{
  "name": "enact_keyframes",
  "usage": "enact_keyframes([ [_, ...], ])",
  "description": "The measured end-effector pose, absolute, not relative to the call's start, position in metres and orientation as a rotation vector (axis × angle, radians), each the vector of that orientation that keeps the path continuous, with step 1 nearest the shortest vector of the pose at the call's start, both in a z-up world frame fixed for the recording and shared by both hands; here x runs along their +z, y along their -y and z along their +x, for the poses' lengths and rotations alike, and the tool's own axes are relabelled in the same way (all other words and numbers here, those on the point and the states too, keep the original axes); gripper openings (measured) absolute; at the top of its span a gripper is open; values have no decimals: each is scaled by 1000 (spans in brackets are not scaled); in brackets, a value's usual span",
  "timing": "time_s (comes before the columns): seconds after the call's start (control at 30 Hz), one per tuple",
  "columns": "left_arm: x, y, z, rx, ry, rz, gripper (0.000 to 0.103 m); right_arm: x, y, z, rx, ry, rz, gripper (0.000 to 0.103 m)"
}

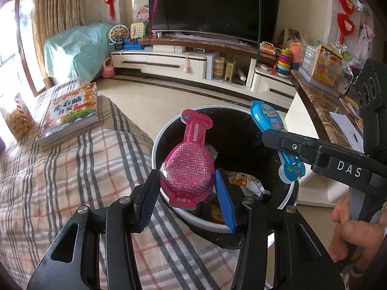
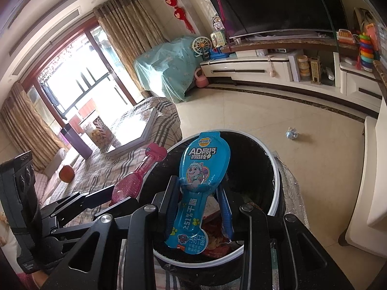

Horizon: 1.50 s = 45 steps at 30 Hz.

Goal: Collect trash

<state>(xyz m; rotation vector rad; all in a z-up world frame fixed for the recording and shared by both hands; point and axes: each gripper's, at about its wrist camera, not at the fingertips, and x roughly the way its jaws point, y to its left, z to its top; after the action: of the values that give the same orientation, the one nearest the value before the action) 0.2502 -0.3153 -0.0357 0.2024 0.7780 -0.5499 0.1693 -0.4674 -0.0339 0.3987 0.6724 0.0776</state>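
Two wrappers poised over round black white-rimmed trash bin (image 1: 159,142): left gripper (image 1: 186,193) pinches pink spoon-shaped plastic wrapper (image 1: 187,166), right gripper (image 2: 200,207) clamps blue one (image 2: 200,176); held there so release drops them inside.

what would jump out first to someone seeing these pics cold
Two bright snack wrappers stand out: a pink wrapper held between the left gripper fingers and a blue wrapper clamped in the right gripper, both over the open trash bin already holding crumpled litter. Behind them, a large dark TV fills the far wall, and a colourful book lies on the plaid cloth to the left.
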Motion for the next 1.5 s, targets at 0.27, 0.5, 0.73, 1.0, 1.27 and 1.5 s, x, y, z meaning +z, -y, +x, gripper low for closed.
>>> enact_keyframes([
  [0.27, -39, 319, 256, -556, -787, 211, 46, -36, 469, 177, 77, -695, 402, 35],
  [0.5, -34, 320, 256, -572, -782, 239, 52, -33, 477, 178, 60, -688, 436, 43],
  [0.73, -30, 291, 242, -541, -771, 179, 68, -19, 477, 156, 48, -630, 464, 71],
  [1.0, -19, 236, 202, -513, -745, 60, 80, -11, 450, 121, 78, -596, 509, 90],
  [1.27, -8, 190, 152, -448, -656, 39, 88, -5, 405, 75, 23, -554, 449, 100],
  [1.5, -7, 152, 120, -442, -586, -33, 101, -2, 378, 40, -44, -461, 381, 102],
])
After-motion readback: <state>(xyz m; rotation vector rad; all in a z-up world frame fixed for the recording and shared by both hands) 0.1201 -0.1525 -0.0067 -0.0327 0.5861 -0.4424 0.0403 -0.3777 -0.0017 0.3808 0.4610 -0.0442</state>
